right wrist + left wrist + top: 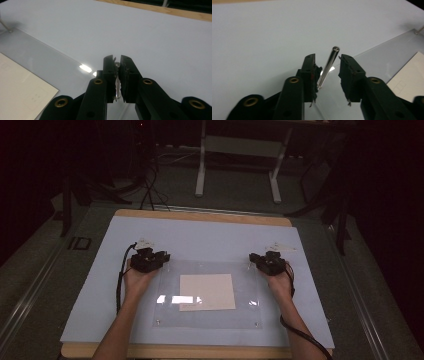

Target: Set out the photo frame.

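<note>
Both grippers sit at the far corners of one clear acrylic sheet (207,295) in the high view: left gripper (161,256) at the far left corner, right gripper (256,259) at the far right corner, each in one hand. Count: one sheet, one cream paper square (207,291) under or on it at the middle, two small studs visible at the near corners, one pale blue mat (200,240) over one wooden table (200,216). A white table frame (240,150) stands on the floor beyond, well apart.

Left gripper view: jaws apart, one slim metal pin (328,67) standing tilted between them at the sheet's corner. It lies just beside the left pad; the right pad is clear of it. Grip released. One more pin (418,30) shows at the far corner. Paper edge at right.

Right gripper view: jaws nearly together, clenched on one pin (117,86) at the sheet's corner, largely hidden by the pads. One further pin (5,26) at the upper left; paper corner at lower left.
</note>
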